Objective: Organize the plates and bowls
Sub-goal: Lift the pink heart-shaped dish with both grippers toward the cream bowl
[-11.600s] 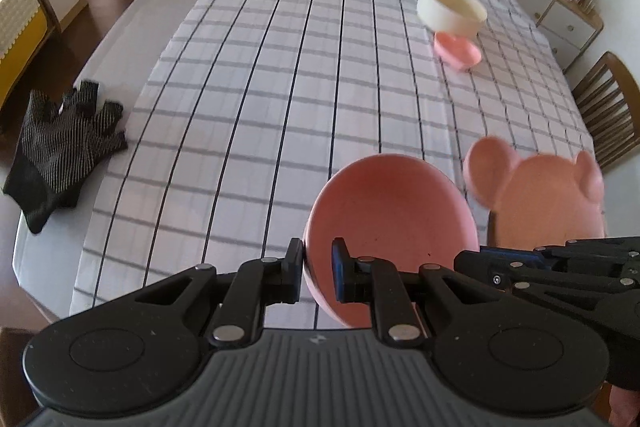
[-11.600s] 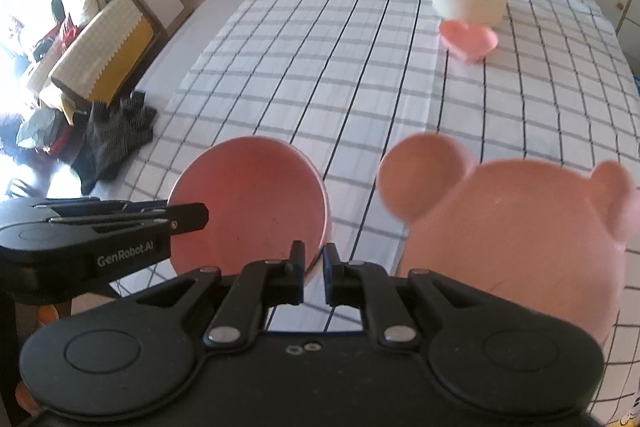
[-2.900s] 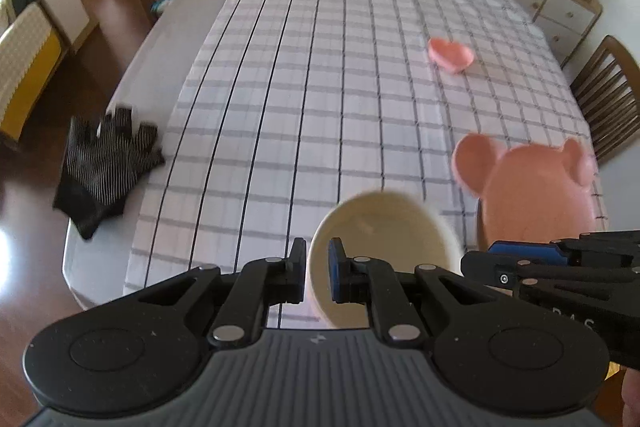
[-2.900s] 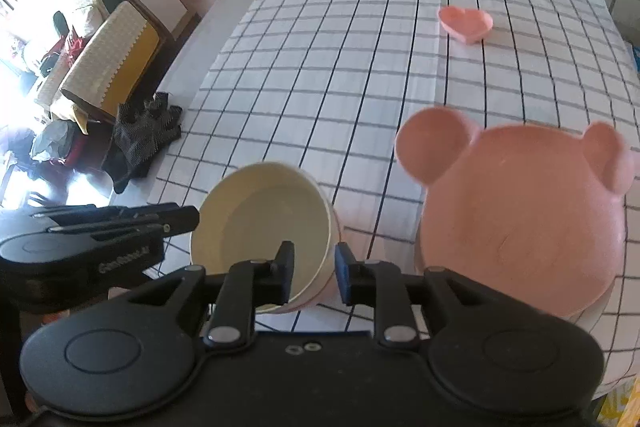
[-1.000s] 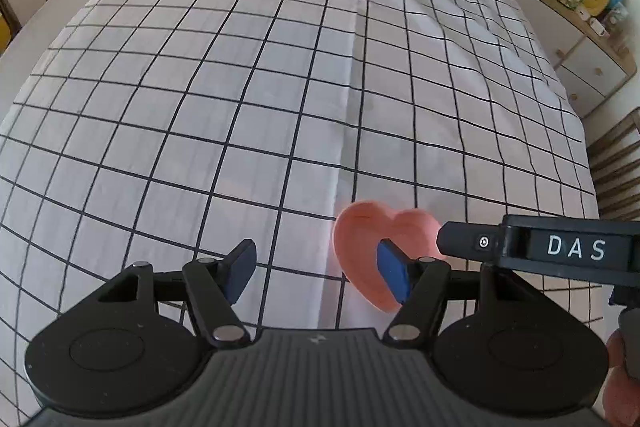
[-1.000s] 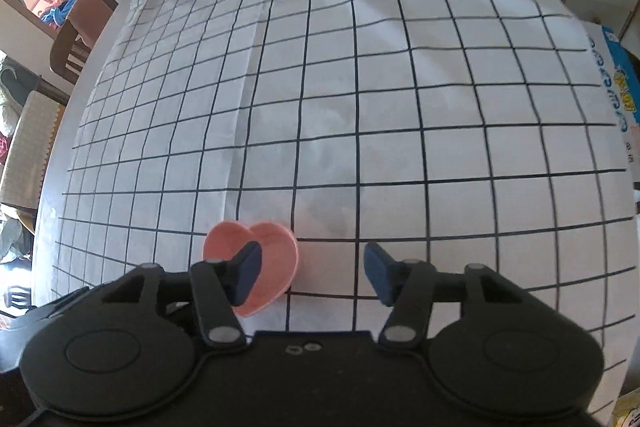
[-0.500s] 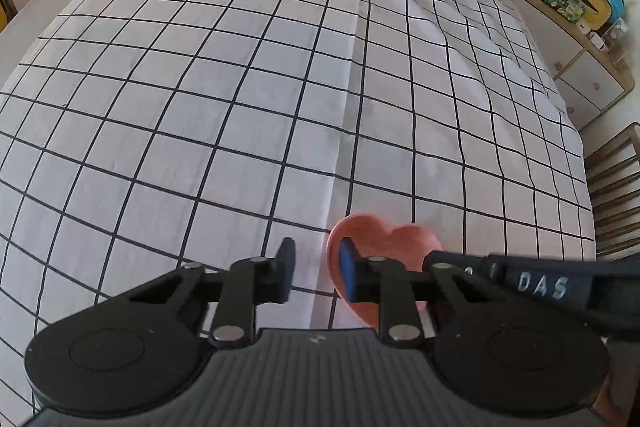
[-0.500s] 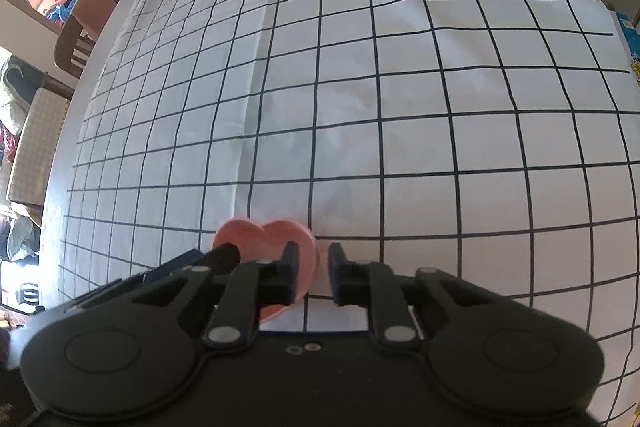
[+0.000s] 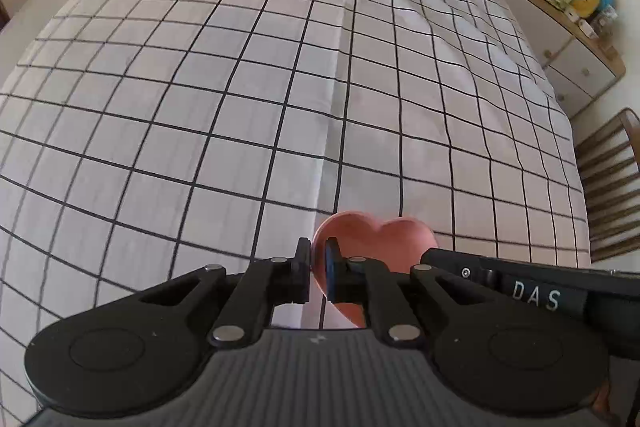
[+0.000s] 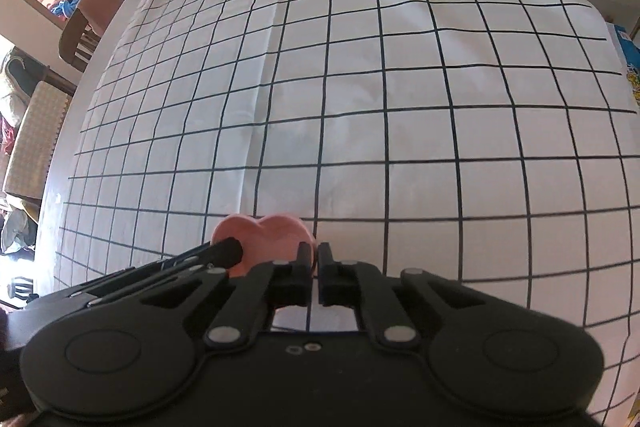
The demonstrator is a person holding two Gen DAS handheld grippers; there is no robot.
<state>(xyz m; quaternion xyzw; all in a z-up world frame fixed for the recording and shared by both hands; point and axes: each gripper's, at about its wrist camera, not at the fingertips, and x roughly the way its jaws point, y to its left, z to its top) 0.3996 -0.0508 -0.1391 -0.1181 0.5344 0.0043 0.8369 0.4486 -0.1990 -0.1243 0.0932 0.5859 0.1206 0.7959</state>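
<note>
The left gripper [image 9: 318,259] has just clamped on the left rim of the pink heart dish [image 9: 376,239], and the right gripper [image 10: 318,261] has just pinched its right rim. The dish sits empty on the checked bench [image 9: 240,99], seemingly not yet lifted. Stacking it likely remains; no other plates or bowls show here.
</note>
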